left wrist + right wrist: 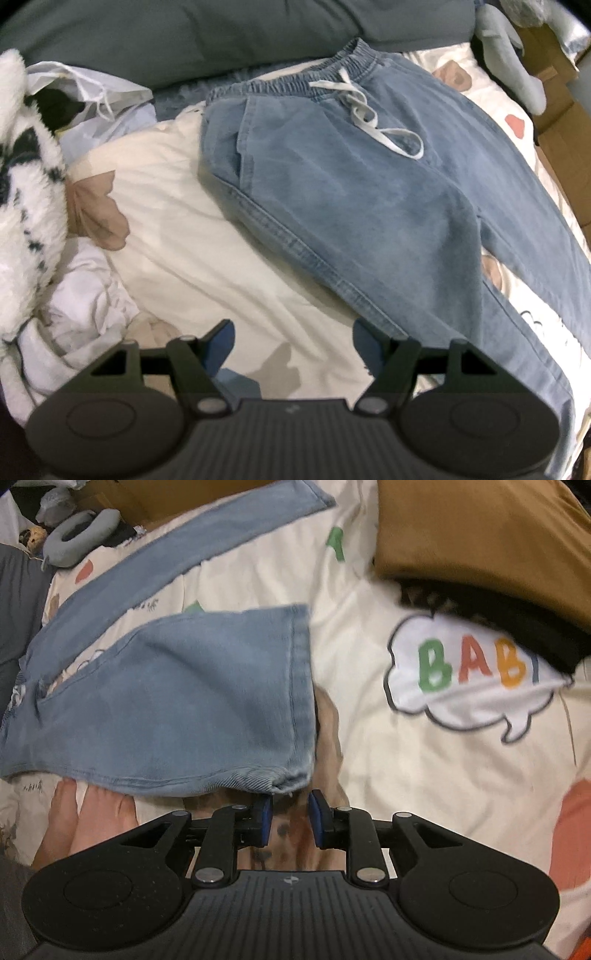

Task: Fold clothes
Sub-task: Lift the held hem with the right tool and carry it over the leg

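Light blue jeans (369,192) lie face up on a cream printed duvet (207,236). In the left wrist view the elastic waistband sits toward 12 o'clock and the white drawstring (364,110) trails loose over the front. The legs run off toward 4 and 5 o'clock. Laid flat like this, probably so the legs can be brought together first.

Left gripper (293,341): jaws stand wide apart, nothing between them. It hovers over bare duvet, with the near side seam of the jeans just at 3 o'clock of it. Looks idle, waiting its turn.

Right gripper (291,818): jaws narrowly parted. The hem corner of the near leg (291,781) sits right at 12 o'clock of the fingertips. No cloth shows between the blue pads, so I read it as empty. Whether a thread of hem touches a pad is hard to tell.

Far leg (177,554) stretches away toward 11 o'clock, well apart from the near one; legs are not yet stacked.

Hidden or unclear:
- A brown cushion (480,535) covers the end of the "BAB" print (465,672).
- The near leg looks motion-blurred along the hem.
- Fingers of a hand (85,816) peek from under the denim at 9 o'clock of the right gripper. Which hand is unclear.
- Left view clutter at 9 o'clock: fuzzy white-and-black fabric (26,177), plastic bag (92,88).
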